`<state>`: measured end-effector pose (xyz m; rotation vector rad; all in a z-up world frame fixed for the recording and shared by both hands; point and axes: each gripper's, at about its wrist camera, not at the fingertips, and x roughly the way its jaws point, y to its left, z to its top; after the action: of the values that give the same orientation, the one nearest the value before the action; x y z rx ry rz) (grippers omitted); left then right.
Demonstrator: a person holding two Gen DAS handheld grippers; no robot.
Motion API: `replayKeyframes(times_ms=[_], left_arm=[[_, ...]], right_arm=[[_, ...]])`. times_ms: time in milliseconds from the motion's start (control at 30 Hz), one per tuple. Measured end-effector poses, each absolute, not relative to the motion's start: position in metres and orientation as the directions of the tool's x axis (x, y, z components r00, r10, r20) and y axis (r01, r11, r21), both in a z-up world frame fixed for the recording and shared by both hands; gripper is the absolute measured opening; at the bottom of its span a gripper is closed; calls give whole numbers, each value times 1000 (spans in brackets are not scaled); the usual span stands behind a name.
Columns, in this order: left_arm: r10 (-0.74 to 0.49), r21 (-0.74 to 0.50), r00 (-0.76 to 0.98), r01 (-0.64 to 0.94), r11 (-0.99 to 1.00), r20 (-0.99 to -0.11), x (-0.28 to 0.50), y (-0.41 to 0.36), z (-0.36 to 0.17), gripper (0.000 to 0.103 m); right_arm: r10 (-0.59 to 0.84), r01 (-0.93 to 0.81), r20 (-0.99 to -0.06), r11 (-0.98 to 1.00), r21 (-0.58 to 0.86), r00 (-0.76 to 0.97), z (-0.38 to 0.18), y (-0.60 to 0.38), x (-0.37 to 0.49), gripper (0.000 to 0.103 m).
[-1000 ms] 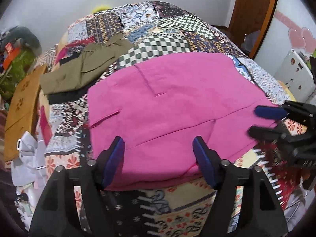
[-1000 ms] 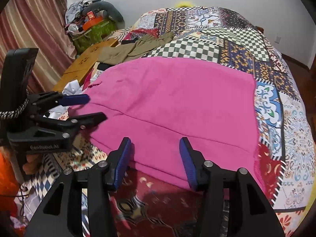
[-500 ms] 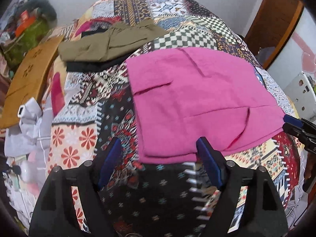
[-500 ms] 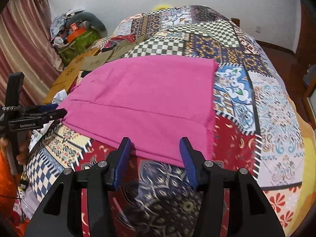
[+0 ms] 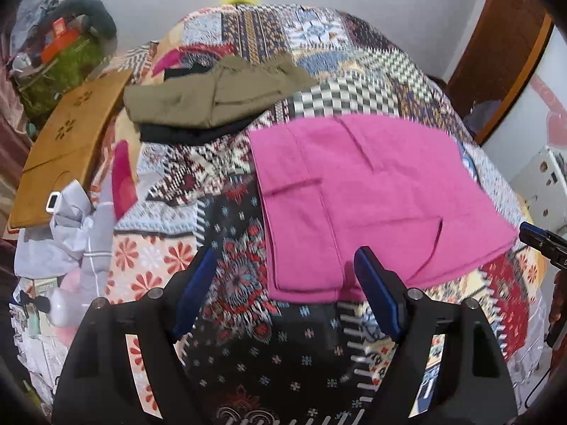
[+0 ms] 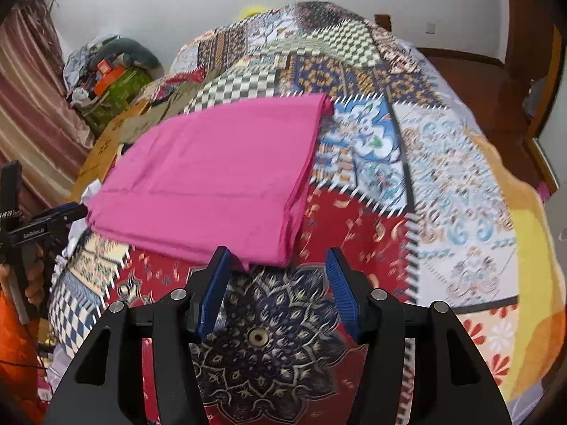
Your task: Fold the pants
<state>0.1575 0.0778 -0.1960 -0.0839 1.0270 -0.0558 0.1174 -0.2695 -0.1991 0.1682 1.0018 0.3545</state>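
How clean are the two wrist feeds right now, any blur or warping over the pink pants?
Left wrist view: pink pants slightly soft, patchwork bedspread smeared by motion, left gripper sharp; fisheye bends the room edges. Right wrist view: pants fairly clear, bedspread streaked, right gripper crisp, its jaws opening with nothing between them. Even lighting, no glare.

Support surface: bed covered by a multicoloured patchwork-print bedspread (image 5: pixel 248 318) (checkered, floral and mandala panels; red, navy, pale blue, orange).

Lying directly on the bedspread:
- Folded bright pink fabric pants (image 5: pixel 372 194), flat rectangle of several layers, near the front edge. Seams and one pocket slit visible on the top layer.
- Folded olive-green cloth garment (image 5: pixel 212 99), further back on the left in the left wrist view, stacked on a folded black garment (image 5: pixel 184 134). Well apart from the pink pants.
- Crumpled pale grey garment (image 5: pixel 78 230) at the left edge of the bed.
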Motion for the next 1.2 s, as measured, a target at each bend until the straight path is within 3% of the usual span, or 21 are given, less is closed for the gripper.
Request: replayKeyframes(times_ms=[300,633,967,1200], left_arm=[[-22,-55,566,-41,998,-824,210,94,-173,81],[-16,-49,508,-52,997,-861,287,103,-201,81],[-78,-103,391,-44,994,-917,329,95,-251,81],[-75,-90,400,-19,996,-914,328,88,-265,87]], right_arm=[[359,-203,-736,933,296,574,-174,-280,148,52],[342,-200,-728,939,278,594,-177,-282,208,52],[324,-195,-784,946,259,529,-216,-272,283,55],[397,-192,-801,918,348,448,-251,-260,315,55]])
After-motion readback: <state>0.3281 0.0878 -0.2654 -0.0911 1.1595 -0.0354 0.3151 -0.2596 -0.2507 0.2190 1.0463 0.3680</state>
